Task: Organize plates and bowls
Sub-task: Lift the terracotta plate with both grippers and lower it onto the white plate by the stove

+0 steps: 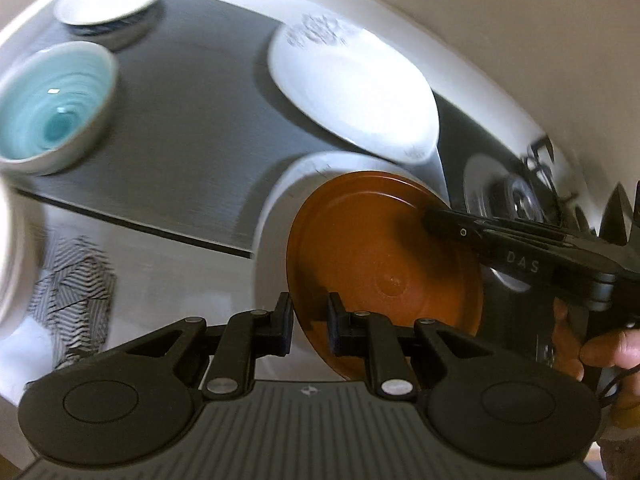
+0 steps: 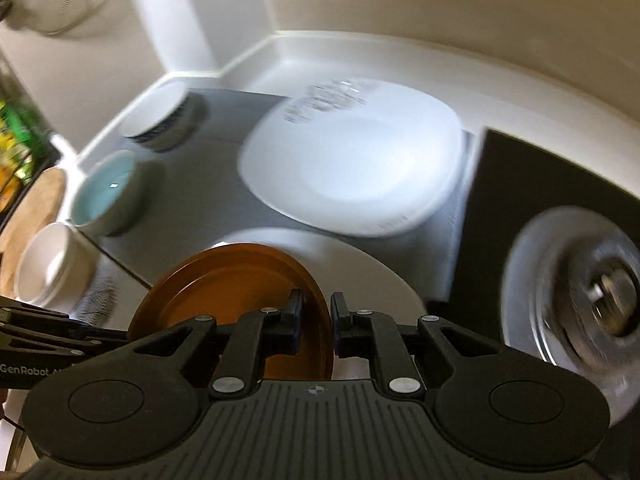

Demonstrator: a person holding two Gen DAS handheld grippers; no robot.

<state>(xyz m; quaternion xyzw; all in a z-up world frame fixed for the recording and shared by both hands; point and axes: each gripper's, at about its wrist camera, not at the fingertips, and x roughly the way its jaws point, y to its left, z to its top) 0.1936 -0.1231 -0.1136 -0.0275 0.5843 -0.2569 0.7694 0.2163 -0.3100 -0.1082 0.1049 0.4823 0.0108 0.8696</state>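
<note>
Brown plate (image 1: 384, 256) hangs pinched by its rim between my left claw (image 1: 310, 322) and right claw (image 2: 317, 322); white plate (image 2: 352, 160) lies ahead; teal bowl (image 1: 54, 106) far left.

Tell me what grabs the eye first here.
The brown plate, low in the middle of both views, with the left gripper and right gripper each clamped on its rim from opposite sides. Behind it a big white plate lies on the grey mat. A teal bowl sits at the mat's left edge.
</note>
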